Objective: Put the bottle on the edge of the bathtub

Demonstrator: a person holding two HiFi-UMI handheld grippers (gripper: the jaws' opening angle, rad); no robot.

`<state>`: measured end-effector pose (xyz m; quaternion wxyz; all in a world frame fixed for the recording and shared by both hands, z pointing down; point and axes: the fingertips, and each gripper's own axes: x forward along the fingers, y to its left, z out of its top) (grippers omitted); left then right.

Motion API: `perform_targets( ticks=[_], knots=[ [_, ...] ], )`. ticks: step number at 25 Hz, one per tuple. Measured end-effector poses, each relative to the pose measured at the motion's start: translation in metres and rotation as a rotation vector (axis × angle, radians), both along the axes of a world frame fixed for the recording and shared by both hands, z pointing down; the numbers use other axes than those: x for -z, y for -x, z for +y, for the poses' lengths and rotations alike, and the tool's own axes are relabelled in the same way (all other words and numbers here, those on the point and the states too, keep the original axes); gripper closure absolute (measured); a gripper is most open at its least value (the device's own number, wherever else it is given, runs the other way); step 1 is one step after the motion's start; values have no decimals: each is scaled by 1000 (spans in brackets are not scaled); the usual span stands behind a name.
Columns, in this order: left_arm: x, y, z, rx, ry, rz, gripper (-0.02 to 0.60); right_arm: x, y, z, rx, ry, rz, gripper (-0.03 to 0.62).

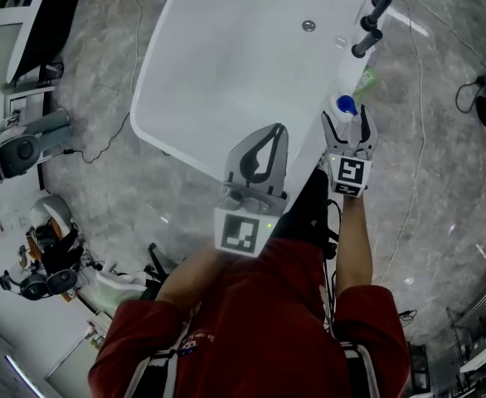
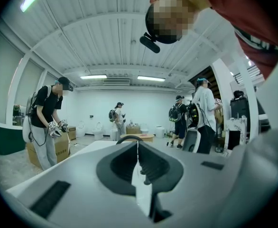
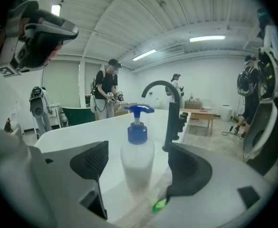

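Note:
A clear bottle (image 1: 347, 104) with a blue pump stands upright on the white bathtub's rim (image 1: 156, 81), close to the black faucet (image 1: 374, 15). My right gripper (image 1: 347, 121) is open around it. In the right gripper view the bottle (image 3: 138, 165) stands between the two pads with a gap on each side, on the rim (image 3: 82, 137) in front of the faucet (image 3: 170, 113). My left gripper (image 1: 269, 135) is held over the tub's near end, shut with nothing in it. In the left gripper view its jaws (image 2: 137, 148) meet along a thin line.
A small green thing (image 1: 366, 81) lies by the bottle on the rim. Cables (image 1: 102, 143) and equipment (image 1: 19, 152) lie on the marble floor to the left. Several people (image 3: 108, 96) stand farther back in the room, near a wooden table (image 3: 203, 115).

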<state>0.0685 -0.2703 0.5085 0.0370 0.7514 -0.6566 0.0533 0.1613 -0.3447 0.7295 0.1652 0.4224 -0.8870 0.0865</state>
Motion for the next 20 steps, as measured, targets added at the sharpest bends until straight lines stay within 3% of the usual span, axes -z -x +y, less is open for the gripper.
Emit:
perform_targets(
  ticks=[20],
  knots=[
    [6,4,-3,-83,-49,36,566,108,-20,39,-128,-101,-105,212]
  ],
)
